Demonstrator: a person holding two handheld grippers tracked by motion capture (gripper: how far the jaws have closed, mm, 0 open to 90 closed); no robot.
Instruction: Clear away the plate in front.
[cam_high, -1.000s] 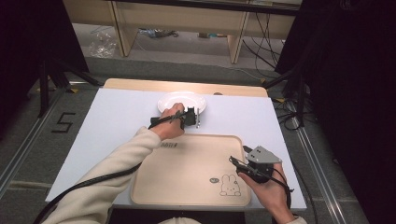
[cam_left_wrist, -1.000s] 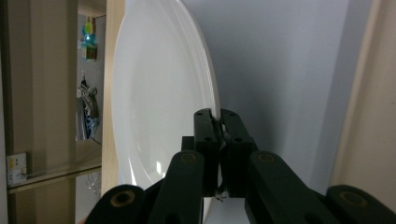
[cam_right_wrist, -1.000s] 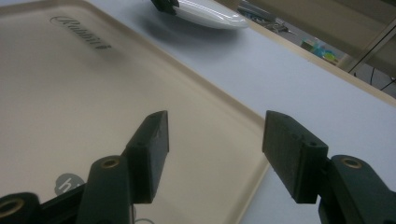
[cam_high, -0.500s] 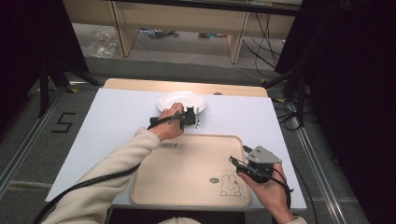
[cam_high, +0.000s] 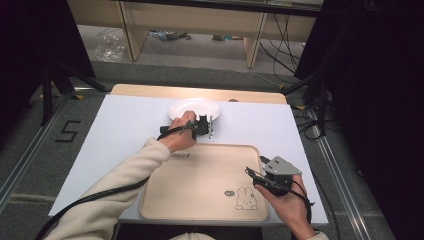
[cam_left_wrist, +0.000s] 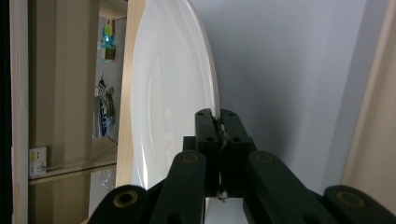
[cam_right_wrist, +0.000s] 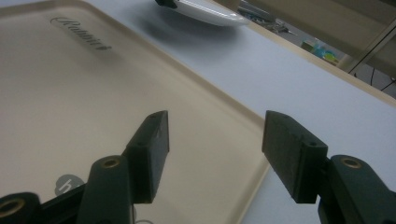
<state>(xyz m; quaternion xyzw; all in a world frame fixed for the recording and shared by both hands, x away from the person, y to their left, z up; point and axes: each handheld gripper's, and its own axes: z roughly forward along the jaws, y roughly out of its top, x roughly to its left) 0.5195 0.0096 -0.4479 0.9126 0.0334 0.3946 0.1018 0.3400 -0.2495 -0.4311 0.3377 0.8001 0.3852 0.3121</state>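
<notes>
A pale blue-white table top (cam_high: 125, 135) with a wooden far edge sits in the middle of the high view, on a grey floor with dark stands at both sides and wooden shelving along the top of the frame. A white plate (cam_high: 192, 107) sits just above the centre of that frame, near the table's far edge. The left gripper (cam_high: 209, 126) meets the plate's near rim from below it, its jaws pressed together on that rim; in the left gripper view the plate (cam_left_wrist: 163, 93) stands on edge in the left-centre of the frame, with the rim pinched between the two black pads at the gripper (cam_left_wrist: 219, 123). A beige tray (cam_high: 200, 185) with a rabbit drawing fills the lower middle of the high view. The right gripper (cam_high: 257, 167) hovers at the tray's right edge, lower right of the frame; in the right gripper view its jaws are spread with nothing between them (cam_right_wrist: 212, 140), above the tray's corner (cam_right_wrist: 70, 93).
</notes>
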